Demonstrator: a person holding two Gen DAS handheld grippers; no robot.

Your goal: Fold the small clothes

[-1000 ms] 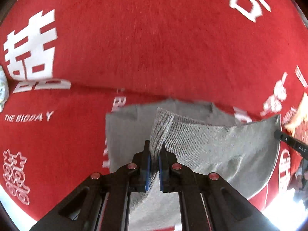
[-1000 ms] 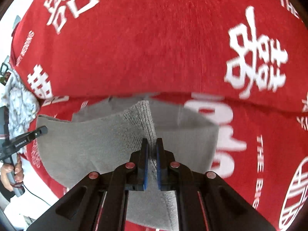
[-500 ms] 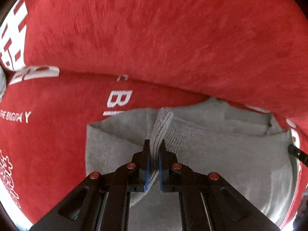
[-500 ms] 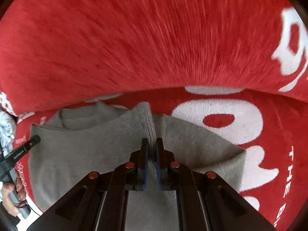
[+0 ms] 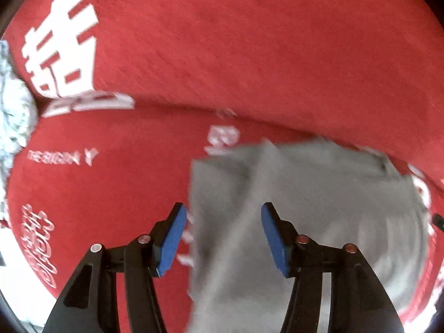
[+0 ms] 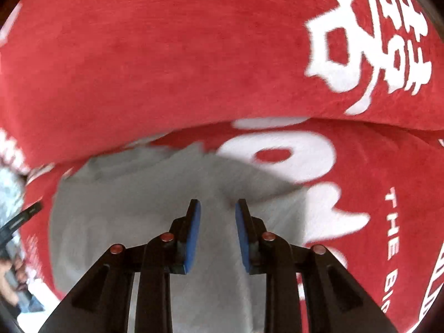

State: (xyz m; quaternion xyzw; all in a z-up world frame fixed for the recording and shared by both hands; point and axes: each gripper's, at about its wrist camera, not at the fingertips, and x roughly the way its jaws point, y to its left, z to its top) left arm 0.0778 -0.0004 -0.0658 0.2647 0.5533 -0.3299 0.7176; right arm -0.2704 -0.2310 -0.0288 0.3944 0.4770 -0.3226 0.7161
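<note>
A small grey knit garment point(image 5: 319, 208) lies folded on a red cloth with white print point(image 5: 222, 41). My left gripper point(image 5: 222, 222) is open above the garment's left edge, with blue pads point(image 5: 172, 238) wide apart and nothing between them. In the right wrist view the same grey garment point(image 6: 125, 208) lies under my right gripper point(image 6: 217, 216), which is open with its blue pads point(image 6: 193, 233) a smaller way apart and empty. Both views are blurred by motion.
A pale patterned piece of cloth point(image 5: 14, 111) lies at the left edge of the red cloth, and shows in the right wrist view point(image 6: 11, 194). The red cloth point(image 6: 194, 55) rises in a fold behind the garment. The other gripper's tip point(image 6: 25, 213) shows at the left.
Both grippers were shut on the grey garment's ribbed edge and carried it forward over itself. Now both have opened and let it go, and it lies flat.
</note>
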